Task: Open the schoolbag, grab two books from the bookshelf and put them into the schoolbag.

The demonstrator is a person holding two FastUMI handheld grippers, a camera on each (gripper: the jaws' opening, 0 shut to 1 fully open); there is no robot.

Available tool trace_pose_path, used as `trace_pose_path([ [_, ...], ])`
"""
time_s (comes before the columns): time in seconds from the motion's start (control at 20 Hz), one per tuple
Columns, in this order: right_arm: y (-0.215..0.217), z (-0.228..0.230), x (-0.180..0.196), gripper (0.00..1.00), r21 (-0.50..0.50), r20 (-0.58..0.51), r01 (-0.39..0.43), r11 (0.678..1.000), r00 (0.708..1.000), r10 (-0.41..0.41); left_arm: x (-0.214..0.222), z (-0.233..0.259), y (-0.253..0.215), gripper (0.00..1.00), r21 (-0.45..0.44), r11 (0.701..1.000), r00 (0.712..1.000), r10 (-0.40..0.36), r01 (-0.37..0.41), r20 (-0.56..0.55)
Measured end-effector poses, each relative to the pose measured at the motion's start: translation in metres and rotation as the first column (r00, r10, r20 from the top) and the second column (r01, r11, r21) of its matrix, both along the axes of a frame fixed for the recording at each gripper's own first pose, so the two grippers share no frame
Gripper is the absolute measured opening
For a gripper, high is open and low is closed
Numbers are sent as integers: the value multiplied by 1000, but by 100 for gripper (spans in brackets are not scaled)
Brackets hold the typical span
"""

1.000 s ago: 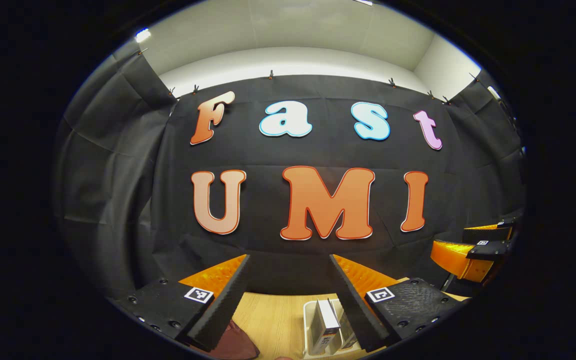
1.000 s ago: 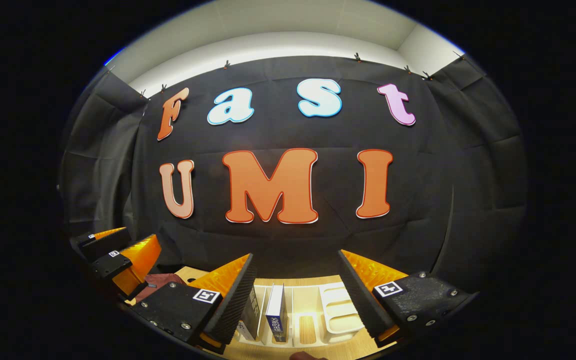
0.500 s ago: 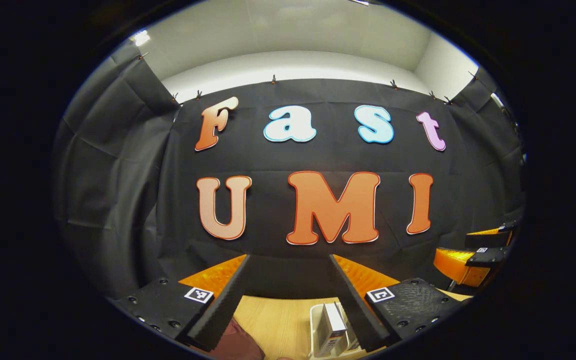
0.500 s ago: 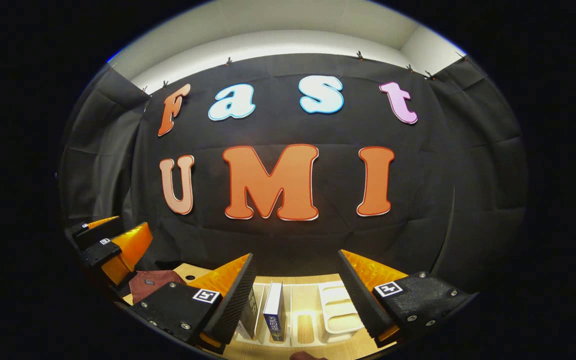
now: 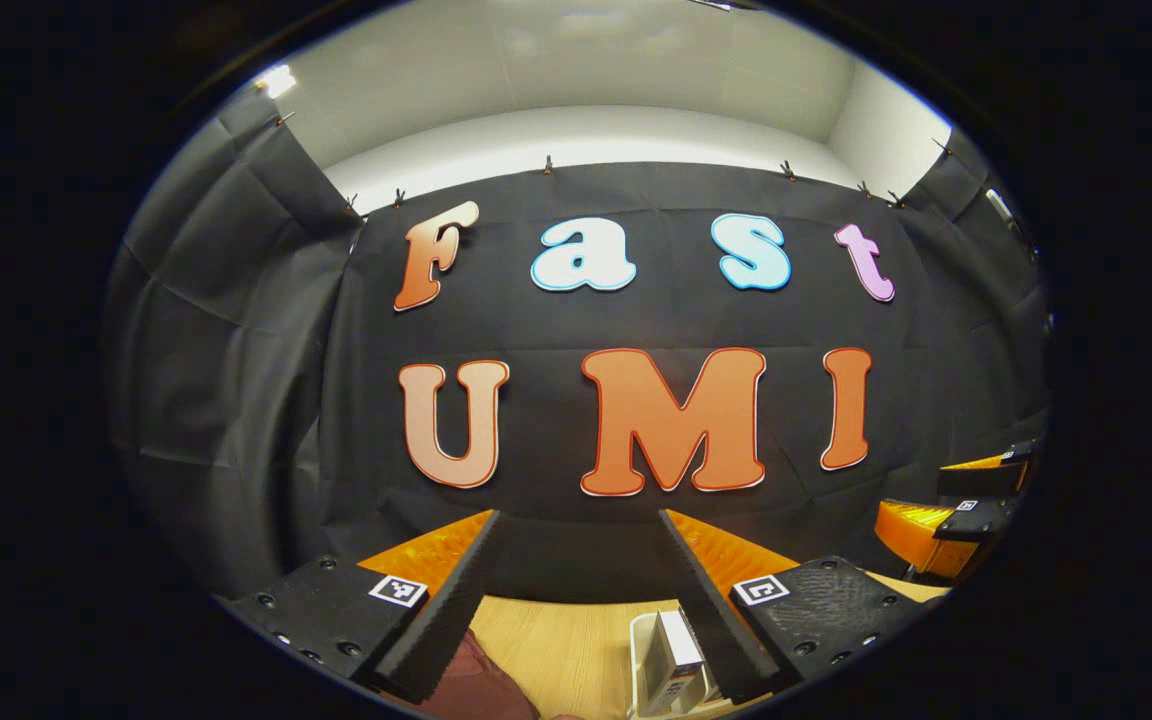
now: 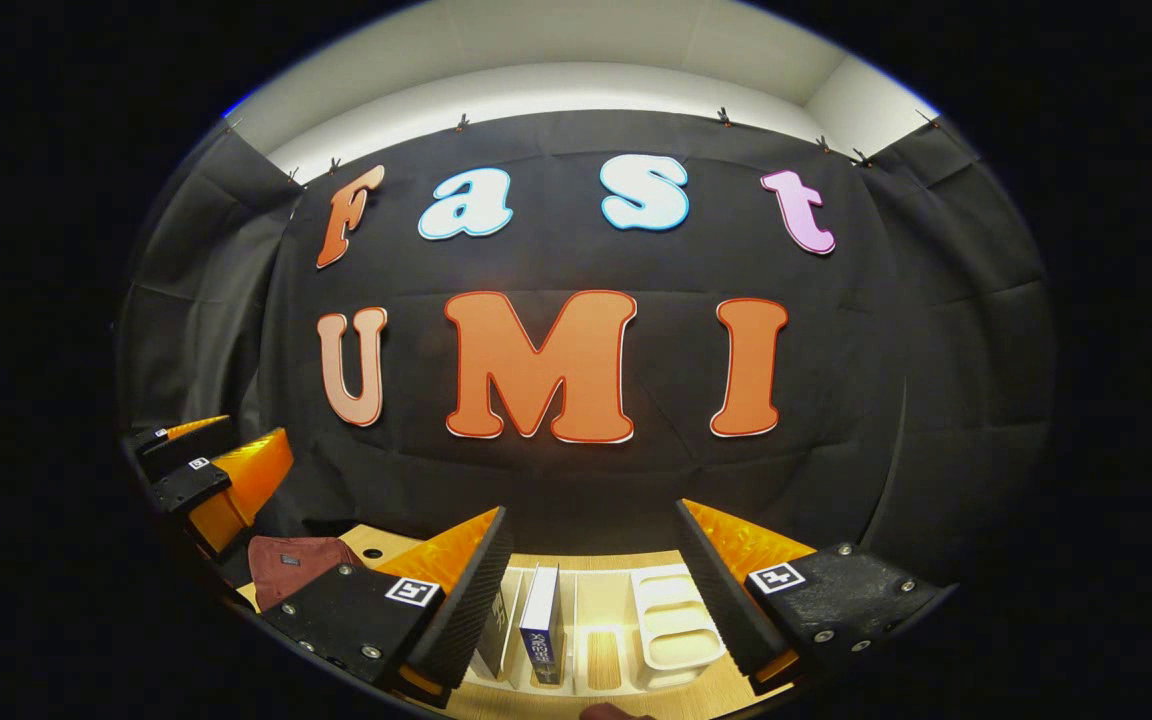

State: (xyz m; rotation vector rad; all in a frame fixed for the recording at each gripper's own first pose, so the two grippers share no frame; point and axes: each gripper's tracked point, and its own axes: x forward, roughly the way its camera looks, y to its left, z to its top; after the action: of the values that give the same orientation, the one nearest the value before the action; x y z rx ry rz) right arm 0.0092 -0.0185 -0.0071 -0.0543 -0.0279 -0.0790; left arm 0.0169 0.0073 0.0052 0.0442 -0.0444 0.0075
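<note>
Right gripper view: table (image 6: 626, 555) down low, white shelf (image 6: 676, 625) with books (image 6: 539, 628), maroon bag (image 6: 286, 562) off left. Both grippers (image 6: 591, 530) (image 5: 576, 535) wide open, empty. Looks pre-start; next, drop to the bag's zipper.

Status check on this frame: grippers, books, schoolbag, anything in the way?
Left gripper open, nothing held. Right gripper open, above the bookshelf. Books upright in it; schoolbag untouched. No obstruction seen.
</note>
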Motion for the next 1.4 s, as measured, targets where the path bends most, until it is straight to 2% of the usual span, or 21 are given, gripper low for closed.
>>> trace_pose_path([
  [0.1,0,-3,0,96,-2,-5,2,1000,1000,-2,2,-3,2,98,6,1000,1000,-7,7,-8],
  [0.15,0,-5,0,96,-1,-13,2,1000,1000,-2,2,-3,5,95,8,1000,1000,1,-1,-5],
  [0.4,0,-4,1,96,-13,-5,18,1000,1000,-18,2,-8,23,97,41,998,999,38,-38,0],
  [0.55,4,-12,3,96,-9,-25,11,1000,1000,-11,0,-19,25,95,60,998,1000,27,-26,-14],
  [0.65,7,-17,5,96,-7,-39,9,1000,999,-9,2,-31,29,97,84,996,999,20,-17,-39],
  [0.7,8,-18,5,96,-6,-42,8,1000,999,-8,4,-37,29,95,99,995,999,13,-8,-47],
  [0.85,10,-22,8,96,-12,-50,16,1000,999,-17,6,-63,33,95,178,984,995,4,14,-99],
  [1.05,12,-28,11,96,-19,-57,31,999,998,-32,8,-114,40,96,263,964,976,14,45,-219],
  [1.25,10,-34,13,96,-22,-65,55,998,996,-56,5,-164,46,96,356,927,951,-1,117,-309],
  [1.3,9,-36,13,96,-21,-70,60,998,996,-62,1,-181,47,96,361,922,943,-15,142,-332],
  [1.4,9,-36,13,96,-17,-66,69,997,995,-70,-6,-213,60,96,398,902,917,4,169,-398],
])
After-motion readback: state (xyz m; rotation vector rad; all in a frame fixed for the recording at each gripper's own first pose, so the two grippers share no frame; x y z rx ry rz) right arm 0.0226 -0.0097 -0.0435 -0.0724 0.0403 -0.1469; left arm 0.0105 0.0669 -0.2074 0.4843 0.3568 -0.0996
